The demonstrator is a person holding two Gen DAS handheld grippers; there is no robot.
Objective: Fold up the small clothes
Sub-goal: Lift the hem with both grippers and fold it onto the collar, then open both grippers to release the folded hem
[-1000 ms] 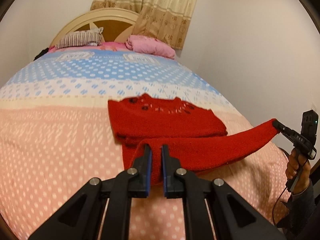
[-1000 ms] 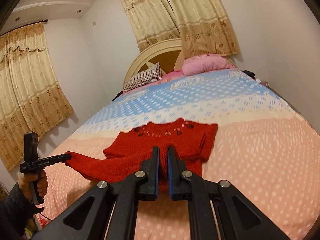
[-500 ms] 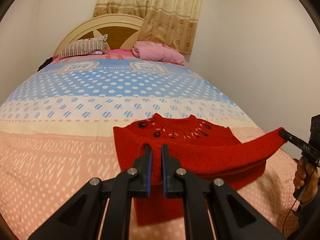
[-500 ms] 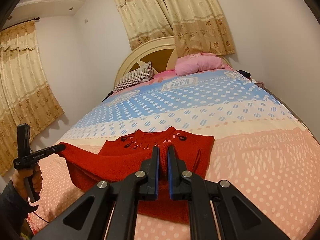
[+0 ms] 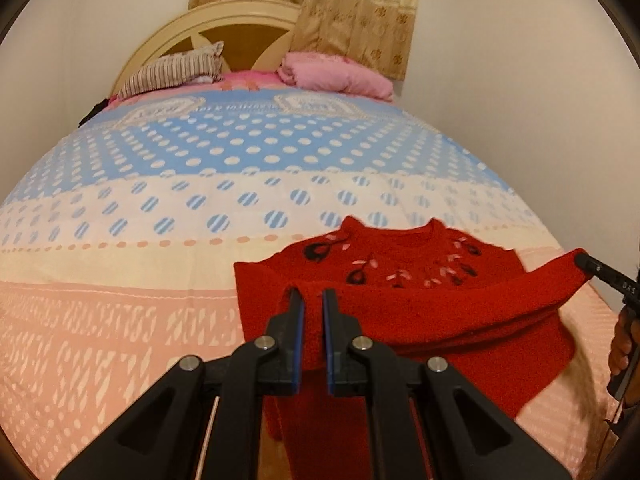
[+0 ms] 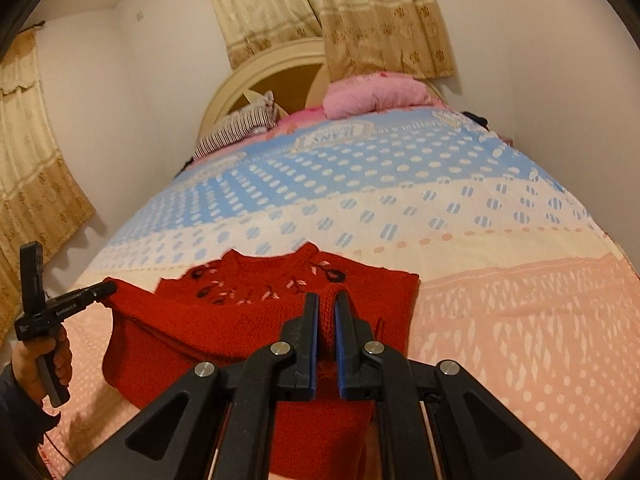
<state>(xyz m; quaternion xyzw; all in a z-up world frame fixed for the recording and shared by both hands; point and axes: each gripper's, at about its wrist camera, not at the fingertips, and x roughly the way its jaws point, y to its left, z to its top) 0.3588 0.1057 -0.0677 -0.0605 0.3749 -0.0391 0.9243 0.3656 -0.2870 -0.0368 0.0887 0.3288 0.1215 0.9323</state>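
Observation:
A red knitted sweater with dark and pink embroidery at the neck lies on the bed, its neckline toward the headboard. My left gripper is shut on one corner of its lower edge. My right gripper is shut on the other corner. The edge hangs stretched between them above the sweater's body, close to the embroidered chest. From the right wrist view the sweater sags below that edge, with the left gripper at its far end in a hand. The right gripper shows at the right of the left wrist view.
The bed cover is pink near me, then cream, then blue with dots. A striped pillow and a pink pillow lie by the arched headboard. White walls flank the bed, and a curtain hangs on the left.
Both grippers have carried the sweater's lower edge forward toward the neckline and slightly down. The lifted layer now covers most of the body. Both stay shut.

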